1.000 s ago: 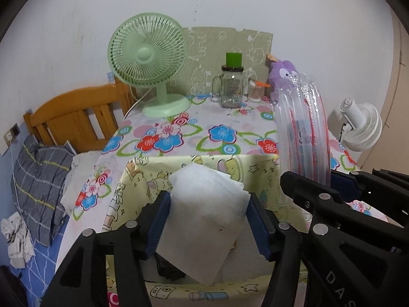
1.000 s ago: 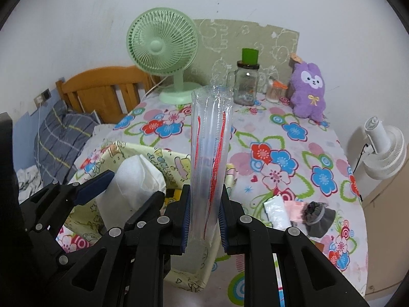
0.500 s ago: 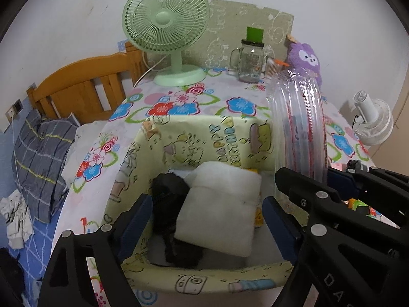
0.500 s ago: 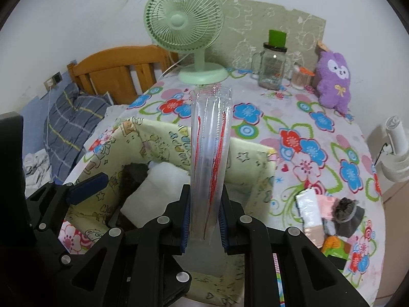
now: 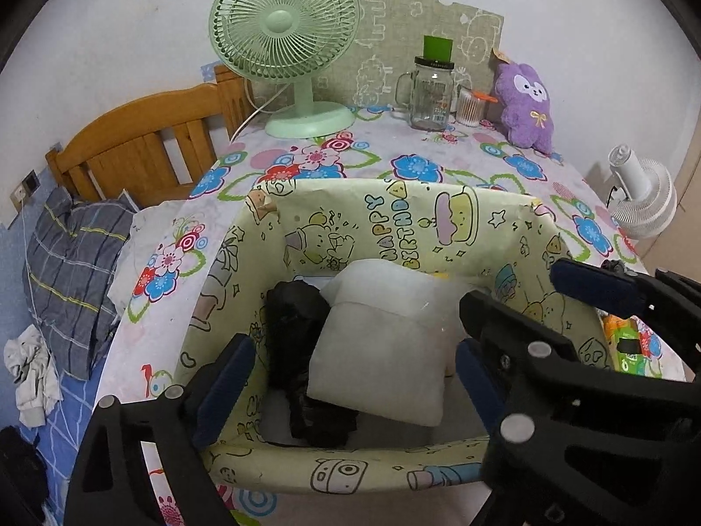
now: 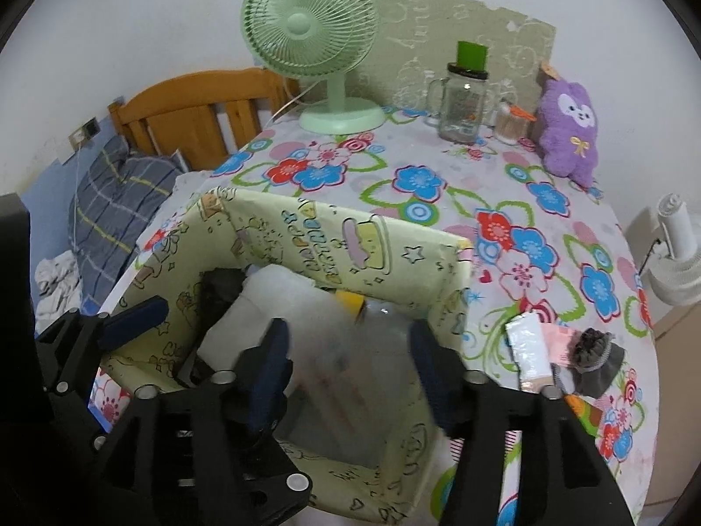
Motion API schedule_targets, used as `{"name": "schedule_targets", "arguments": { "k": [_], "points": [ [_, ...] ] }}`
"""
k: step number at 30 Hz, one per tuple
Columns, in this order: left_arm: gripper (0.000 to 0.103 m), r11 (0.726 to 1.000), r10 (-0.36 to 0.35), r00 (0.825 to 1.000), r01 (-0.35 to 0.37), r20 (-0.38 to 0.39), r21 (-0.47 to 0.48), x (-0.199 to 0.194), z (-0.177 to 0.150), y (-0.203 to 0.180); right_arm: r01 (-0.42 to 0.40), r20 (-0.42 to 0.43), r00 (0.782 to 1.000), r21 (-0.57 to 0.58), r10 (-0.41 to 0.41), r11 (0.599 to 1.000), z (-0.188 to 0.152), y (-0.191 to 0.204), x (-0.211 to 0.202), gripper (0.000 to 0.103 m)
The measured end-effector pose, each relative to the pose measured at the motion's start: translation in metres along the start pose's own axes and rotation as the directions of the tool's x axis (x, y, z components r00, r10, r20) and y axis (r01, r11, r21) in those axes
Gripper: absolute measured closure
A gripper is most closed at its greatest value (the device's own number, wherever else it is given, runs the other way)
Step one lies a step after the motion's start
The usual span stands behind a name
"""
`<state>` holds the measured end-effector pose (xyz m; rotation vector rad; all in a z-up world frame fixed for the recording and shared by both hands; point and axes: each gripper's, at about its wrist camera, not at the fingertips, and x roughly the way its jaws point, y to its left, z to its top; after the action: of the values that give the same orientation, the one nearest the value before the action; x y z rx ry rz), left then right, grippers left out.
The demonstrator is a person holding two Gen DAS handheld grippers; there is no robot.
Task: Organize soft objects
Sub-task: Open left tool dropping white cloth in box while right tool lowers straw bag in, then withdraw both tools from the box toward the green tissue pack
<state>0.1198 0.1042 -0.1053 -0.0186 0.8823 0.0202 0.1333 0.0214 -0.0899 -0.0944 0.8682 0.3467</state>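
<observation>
Right wrist view shows both grippers (image 6: pixel 346 368) spread, jaws just opened, over the box (image 6: pixel 394 236), where the white pack (image 5: pixel 377 350) and clear pack (image 6: pixel 350 377) lie released, while several soft items (image 6: pixel 587 350) wait beside it.

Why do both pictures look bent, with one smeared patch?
Both wrist views: fisheye lens, dark corners, curving the green desk fan. Right wrist view: the clear plastic sleeve with red lines is motion-blurred between the right tool fingers; left wrist view stays sharp.
</observation>
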Motion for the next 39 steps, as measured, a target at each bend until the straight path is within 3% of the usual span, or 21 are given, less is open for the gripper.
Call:
{"name": "schedule_targets", "arguments": {
  "k": [7,18,39],
  "points": [
    [0.006,1.0,-0.009,1.0,0.009,0.014,-0.003,-0.007,0.001,-0.004,0.014,0.02,1.0,0.0,-0.014,1.0,-0.001,-0.004,-0.011,0.035],
    [0.003,1.0,-0.011,0.998,0.011,0.065,0.002,-0.026,0.005,-0.018,0.032,0.073,0.997,0.024,-0.034,0.999,-0.002,-0.017,-0.036,0.021],
    [0.0,0.999,-0.042,0.992,0.038,0.119,0.039,-0.066,0.013,-0.052,0.048,0.164,0.985,0.078,-0.061,0.996,-0.008,-0.048,-0.086,0.012]
  ]
}}
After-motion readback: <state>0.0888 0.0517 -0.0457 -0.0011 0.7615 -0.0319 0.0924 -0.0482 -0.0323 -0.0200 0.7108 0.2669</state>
